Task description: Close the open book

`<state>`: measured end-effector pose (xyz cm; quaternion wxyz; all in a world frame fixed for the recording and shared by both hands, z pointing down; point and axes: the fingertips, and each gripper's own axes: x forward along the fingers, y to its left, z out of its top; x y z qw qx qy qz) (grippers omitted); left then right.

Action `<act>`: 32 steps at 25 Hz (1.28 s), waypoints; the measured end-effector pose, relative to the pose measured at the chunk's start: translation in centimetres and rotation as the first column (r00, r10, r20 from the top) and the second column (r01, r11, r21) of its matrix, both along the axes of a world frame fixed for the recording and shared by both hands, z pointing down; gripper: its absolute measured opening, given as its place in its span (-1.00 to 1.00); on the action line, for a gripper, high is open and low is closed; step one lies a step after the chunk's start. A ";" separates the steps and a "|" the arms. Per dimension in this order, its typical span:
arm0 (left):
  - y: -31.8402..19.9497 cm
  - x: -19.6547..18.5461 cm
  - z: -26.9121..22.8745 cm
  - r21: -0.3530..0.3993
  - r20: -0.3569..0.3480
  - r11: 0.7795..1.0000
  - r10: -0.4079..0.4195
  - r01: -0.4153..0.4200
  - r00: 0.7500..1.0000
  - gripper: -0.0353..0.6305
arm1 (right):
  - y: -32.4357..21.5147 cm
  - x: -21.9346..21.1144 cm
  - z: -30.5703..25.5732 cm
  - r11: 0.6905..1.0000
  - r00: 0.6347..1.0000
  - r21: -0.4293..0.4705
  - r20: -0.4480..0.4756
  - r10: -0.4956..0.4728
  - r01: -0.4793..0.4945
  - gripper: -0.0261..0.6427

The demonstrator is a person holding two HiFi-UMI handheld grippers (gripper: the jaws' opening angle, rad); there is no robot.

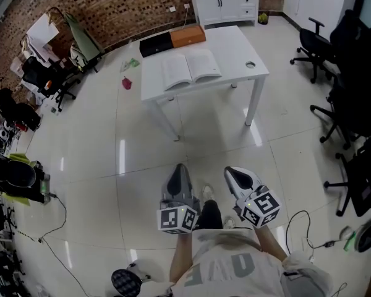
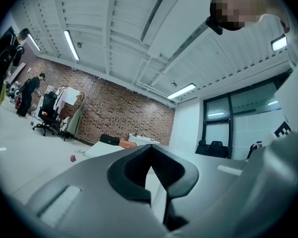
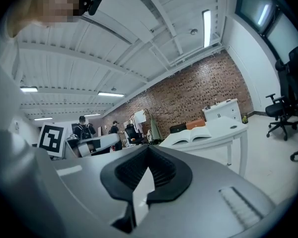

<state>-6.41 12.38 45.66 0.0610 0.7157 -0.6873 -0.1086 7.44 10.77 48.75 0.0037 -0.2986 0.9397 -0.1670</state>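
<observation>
Jaws together; book (image 1: pixel 191 70) open, flat

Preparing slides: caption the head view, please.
Open white-paged book on a white rectangular table; the person stands back, grey left tongs and right tongs shut, empty.

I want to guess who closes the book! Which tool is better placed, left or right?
Left, probably, by a little: the open book lies nearly straight ahead of the left tool, the right tool further aside. Both are far away.
</observation>
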 end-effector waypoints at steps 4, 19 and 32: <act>-6.2 -1.9 0.4 0.037 -0.006 0.999 0.014 -0.014 1.000 -0.85 | -6.1 -1.7 1.3 1.000 1.000 0.004 -0.014 0.006 -0.006 -0.91; -34.9 -17.3 -3.7 0.090 0.031 0.996 0.023 -0.026 0.999 -0.85 | -35.4 -15.6 -4.5 0.987 0.994 0.113 0.019 0.110 -0.111 -0.91; -43.9 -20.1 -3.9 0.074 0.021 0.996 -0.048 0.047 0.999 -0.85 | -45.0 -18.7 -4.3 0.994 0.998 0.093 0.005 0.055 -0.055 -0.91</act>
